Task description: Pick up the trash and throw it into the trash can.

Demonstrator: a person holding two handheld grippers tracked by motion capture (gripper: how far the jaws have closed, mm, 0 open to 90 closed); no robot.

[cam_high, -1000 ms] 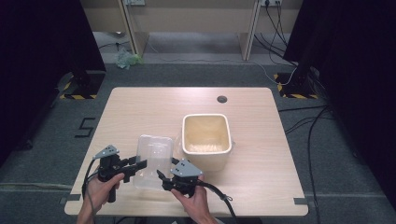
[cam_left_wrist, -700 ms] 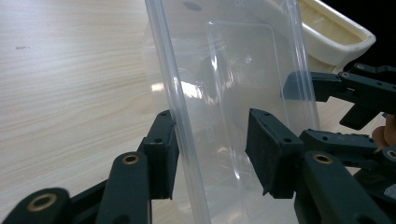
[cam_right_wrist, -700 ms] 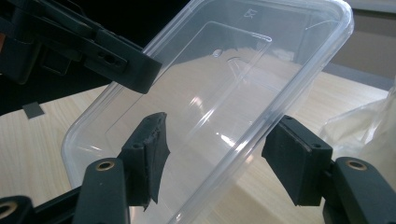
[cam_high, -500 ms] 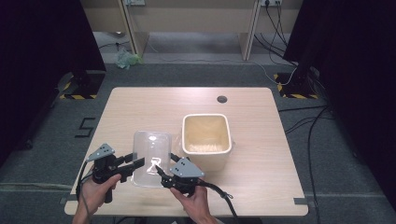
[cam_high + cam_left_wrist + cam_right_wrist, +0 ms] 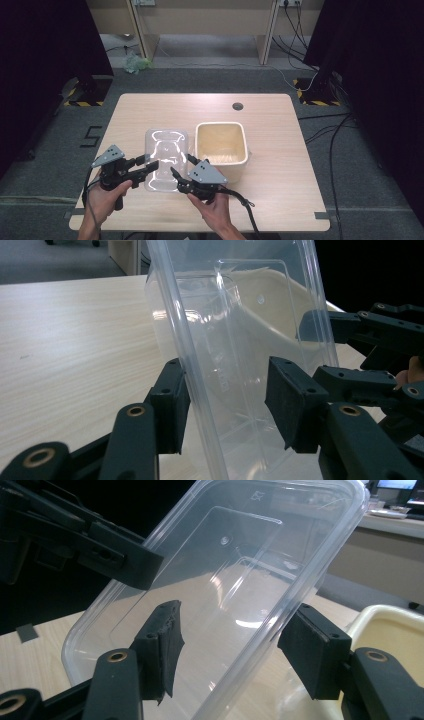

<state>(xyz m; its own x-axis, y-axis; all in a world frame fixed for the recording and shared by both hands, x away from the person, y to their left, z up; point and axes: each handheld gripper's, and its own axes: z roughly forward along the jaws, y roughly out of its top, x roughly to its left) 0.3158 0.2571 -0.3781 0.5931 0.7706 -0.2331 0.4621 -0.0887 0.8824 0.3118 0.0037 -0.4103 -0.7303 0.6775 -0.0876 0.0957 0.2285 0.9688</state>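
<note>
Item: clear plastic container (image 5: 165,159), lifted between two tongs above the counter (image 5: 280,165).

Left tongs (image 5: 150,166): jaws spread, straddling the container's long rim; one pad seems to touch the wall, the other stands apart from it. Right tongs (image 5: 179,176): jaws also spread either side of the opposite rim; whether either pad presses cannot be told. Container sits tilted between the two tongs, its open side towards the right pair. Cream tub (image 5: 221,145) stands just beyond the right tongs, upright, empty. Handling note, as judgement: close both pairs on the rim itself, not the thin wall, with light, even pressure; the plastic looks flexible and likely to slip or buckle.
</note>
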